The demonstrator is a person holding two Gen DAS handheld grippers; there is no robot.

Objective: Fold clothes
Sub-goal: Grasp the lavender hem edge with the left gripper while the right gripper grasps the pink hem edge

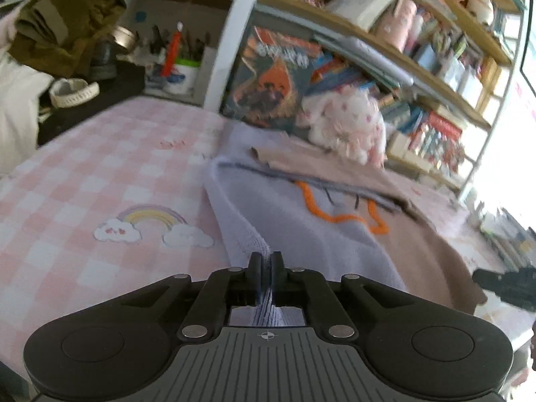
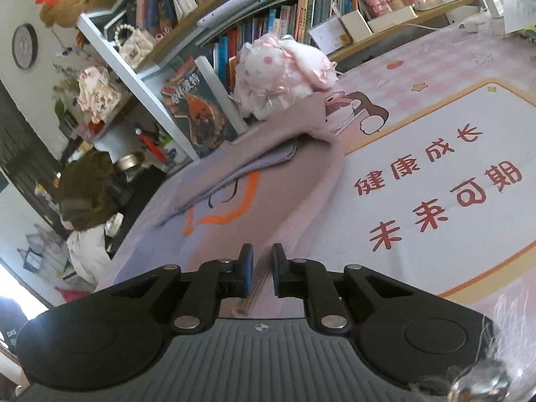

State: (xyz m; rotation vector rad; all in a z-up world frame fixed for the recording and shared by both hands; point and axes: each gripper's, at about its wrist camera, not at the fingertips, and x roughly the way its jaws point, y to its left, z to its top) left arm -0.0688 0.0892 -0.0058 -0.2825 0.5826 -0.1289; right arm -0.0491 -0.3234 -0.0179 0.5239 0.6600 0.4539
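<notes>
left hand-held gripper (image 1: 267,269) pinching sweater (image 1: 301,221) hem, lower centre | right hand-held gripper (image 2: 262,269) clamped on ribbed hem | sweater long axis runs toward upper frame

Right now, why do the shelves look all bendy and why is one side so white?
Left wrist view: the fisheye lens curves the bookshelf, window glare whitens the right edge, and the plush toy is smeared with blur. Right wrist view: the shelves tilt and bow the same way, yet the red characters on the mat stay sharp.
</notes>
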